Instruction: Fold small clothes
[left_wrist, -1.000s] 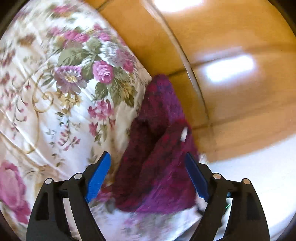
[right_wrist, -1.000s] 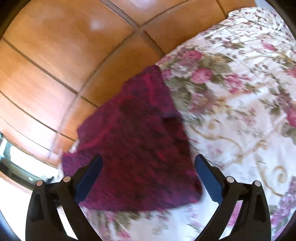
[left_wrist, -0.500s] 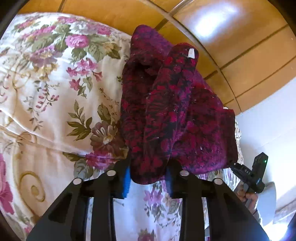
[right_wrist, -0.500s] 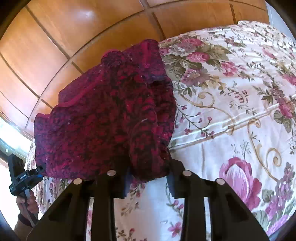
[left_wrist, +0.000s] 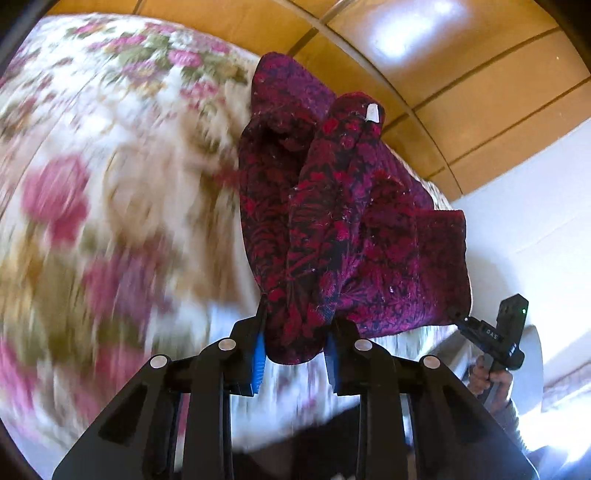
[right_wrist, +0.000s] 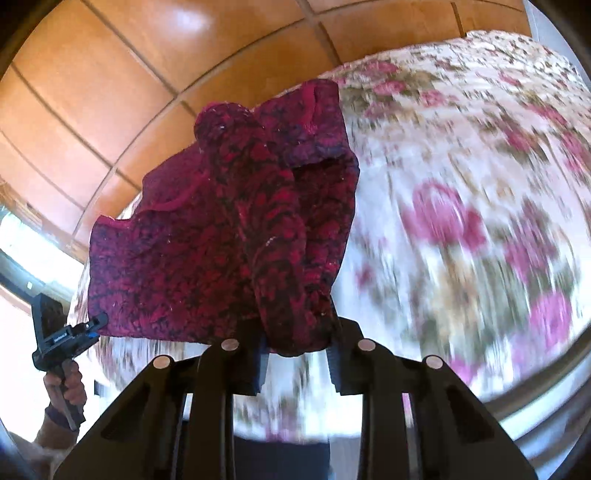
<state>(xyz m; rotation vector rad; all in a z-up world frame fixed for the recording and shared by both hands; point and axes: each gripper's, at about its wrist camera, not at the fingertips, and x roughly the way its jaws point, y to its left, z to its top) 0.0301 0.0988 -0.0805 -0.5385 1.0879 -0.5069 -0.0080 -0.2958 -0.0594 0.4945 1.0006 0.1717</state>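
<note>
A small dark red patterned knit garment (left_wrist: 332, 221) hangs stretched between both grippers, lifted above the floral bedspread (left_wrist: 110, 184). My left gripper (left_wrist: 295, 354) is shut on one bunched corner of it. My right gripper (right_wrist: 297, 350) is shut on the other corner of the garment (right_wrist: 229, 236). A white label (left_wrist: 372, 112) shows near the garment's far end. The right gripper also appears in the left wrist view (left_wrist: 495, 336) at the far corner, and the left gripper in the right wrist view (right_wrist: 70, 336).
The bedspread (right_wrist: 461, 221) fills the area under the garment and looks blurred. A glossy wooden panelled wall (left_wrist: 443, 66) stands behind the bed. A white wall (left_wrist: 535, 221) is to the right in the left wrist view.
Both grippers went from open over the flat garment to shut on its near corners. They have since lifted it and pulled it toward me; the bed now blurs with motion.
</note>
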